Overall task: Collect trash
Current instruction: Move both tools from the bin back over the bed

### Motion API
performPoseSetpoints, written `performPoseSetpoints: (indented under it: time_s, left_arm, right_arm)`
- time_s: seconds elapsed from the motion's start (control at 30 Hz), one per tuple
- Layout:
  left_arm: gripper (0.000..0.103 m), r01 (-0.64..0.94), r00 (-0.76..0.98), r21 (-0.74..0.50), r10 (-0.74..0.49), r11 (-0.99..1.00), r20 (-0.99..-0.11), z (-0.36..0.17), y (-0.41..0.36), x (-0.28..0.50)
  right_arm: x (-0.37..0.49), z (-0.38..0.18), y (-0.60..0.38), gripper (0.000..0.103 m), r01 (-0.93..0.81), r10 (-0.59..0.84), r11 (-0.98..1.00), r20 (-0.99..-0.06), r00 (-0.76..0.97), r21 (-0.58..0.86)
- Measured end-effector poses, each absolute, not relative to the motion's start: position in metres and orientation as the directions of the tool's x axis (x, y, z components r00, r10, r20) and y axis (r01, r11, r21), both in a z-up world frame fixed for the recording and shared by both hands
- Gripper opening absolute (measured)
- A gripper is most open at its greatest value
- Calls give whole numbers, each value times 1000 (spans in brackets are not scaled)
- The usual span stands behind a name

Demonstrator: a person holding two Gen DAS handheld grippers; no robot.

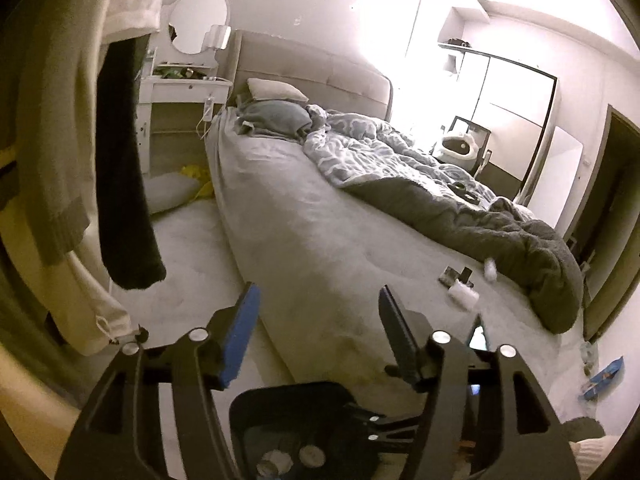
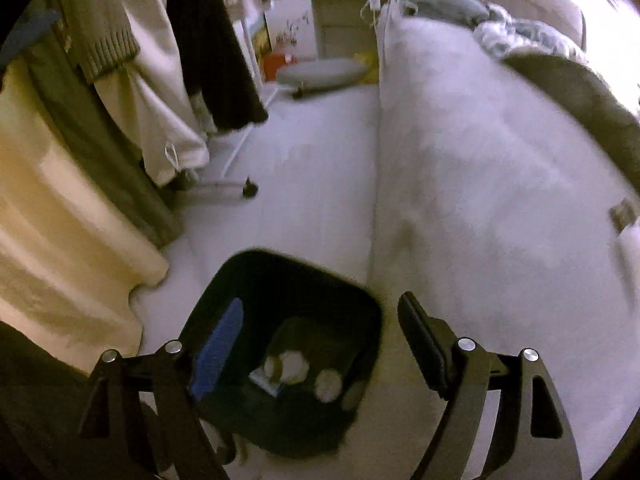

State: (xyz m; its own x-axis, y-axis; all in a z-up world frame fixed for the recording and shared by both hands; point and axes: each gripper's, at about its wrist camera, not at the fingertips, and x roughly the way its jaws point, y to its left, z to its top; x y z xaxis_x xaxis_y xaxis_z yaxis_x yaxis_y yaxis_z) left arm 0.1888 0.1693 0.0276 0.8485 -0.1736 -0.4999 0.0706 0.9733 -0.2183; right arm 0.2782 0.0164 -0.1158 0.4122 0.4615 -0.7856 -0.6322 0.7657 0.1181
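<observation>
Both claws released and empty: the right claw (image 2: 320, 336) above a black bin (image 2: 288, 280) holding crumpled paper (image 2: 294, 366); the left claw (image 1: 316, 312) faces the bed (image 1: 320, 232)

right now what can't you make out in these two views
- Bin contents: right wrist view, motion blur; pale crumpled lumps, nothing identifiable.
- Bin in the left wrist view: mostly hidden behind the left tool.
- Small items on the bed: left wrist view, too small to name.
- Blue wrapper by the bed's foot: squeezed by fisheye edge.
</observation>
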Motion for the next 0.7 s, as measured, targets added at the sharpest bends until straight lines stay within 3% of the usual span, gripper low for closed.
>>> performPoseSetpoints:
  time_s: [0.2,0.33,0.7]
  left_arm:
    - [73,84,838,-224,-190,971,-512,24,148,214]
    - [85,95,850,-216,-192,972,-491,25,133,224]
    - [95,165,843,-189,-238,968,-483,13,84,260]
  right_arm:
    - [297,-91,-18,83,-631,484,769,-736,474,99]
    - [314,-79,-46,83,-604,488,789,-710,507,111]
    - [355,-51,-115,87,-528,476,839,-650,592,135]
